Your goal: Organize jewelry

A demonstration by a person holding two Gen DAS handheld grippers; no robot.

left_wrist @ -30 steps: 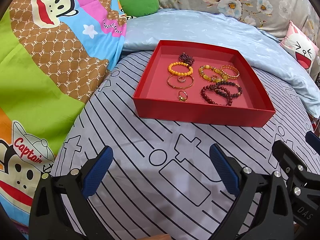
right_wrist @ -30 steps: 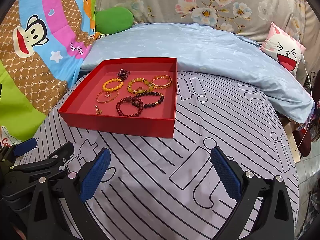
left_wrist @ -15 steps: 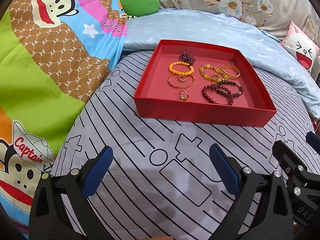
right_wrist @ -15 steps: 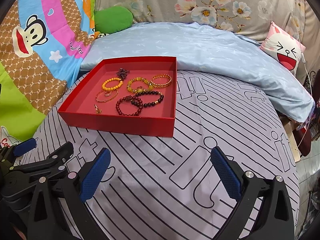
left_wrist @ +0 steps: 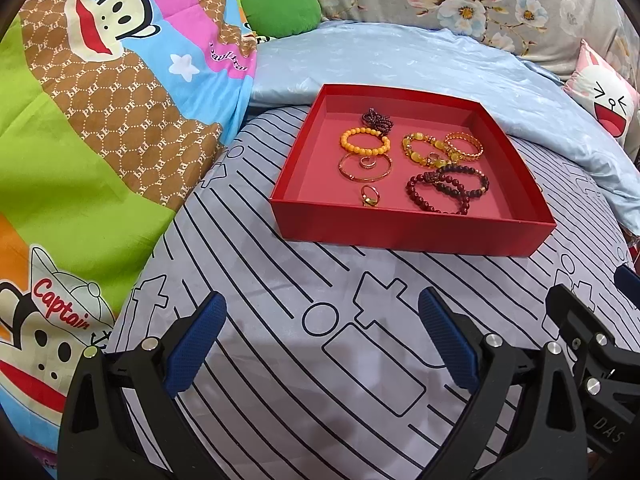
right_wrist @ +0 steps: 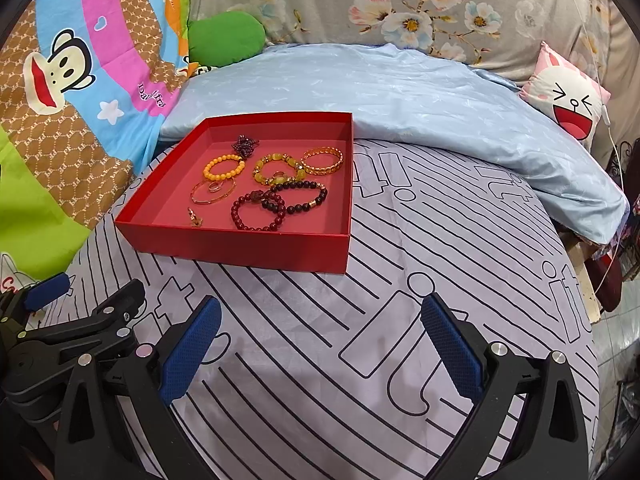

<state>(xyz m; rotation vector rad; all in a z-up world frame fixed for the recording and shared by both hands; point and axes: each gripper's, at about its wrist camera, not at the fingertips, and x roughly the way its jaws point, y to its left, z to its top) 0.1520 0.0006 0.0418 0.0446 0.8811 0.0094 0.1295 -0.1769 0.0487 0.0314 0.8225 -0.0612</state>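
A red tray [left_wrist: 404, 236] [right_wrist: 256, 250] lies on the striped bedsheet ahead of both grippers. In it are an orange bead bracelet [left_wrist: 365, 141] [right_wrist: 224, 168], a thin gold bangle [left_wrist: 365, 168], a yellow bead bracelet [left_wrist: 424, 150], a gold chain bracelet [left_wrist: 464, 147], two dark red bead bracelets [left_wrist: 444, 192] [right_wrist: 276, 202], a dark beaded cluster [left_wrist: 378, 118] and a gold ring [left_wrist: 370, 196]. My left gripper [left_wrist: 322, 340] is open and empty, short of the tray. My right gripper [right_wrist: 320, 344] is open and empty beside it.
A cartoon monkey blanket [left_wrist: 100, 128] rises on the left. A pale blue quilt [right_wrist: 400, 92] lies behind the tray. A green cushion [right_wrist: 226, 38] and a pink rabbit pillow [right_wrist: 568, 96] sit at the back. The bed's right edge [right_wrist: 592, 264] drops to the floor.
Both views have shifted slightly, the tray sitting a little higher and nearer in frame. Nothing in the tray has moved and both grippers stay open.
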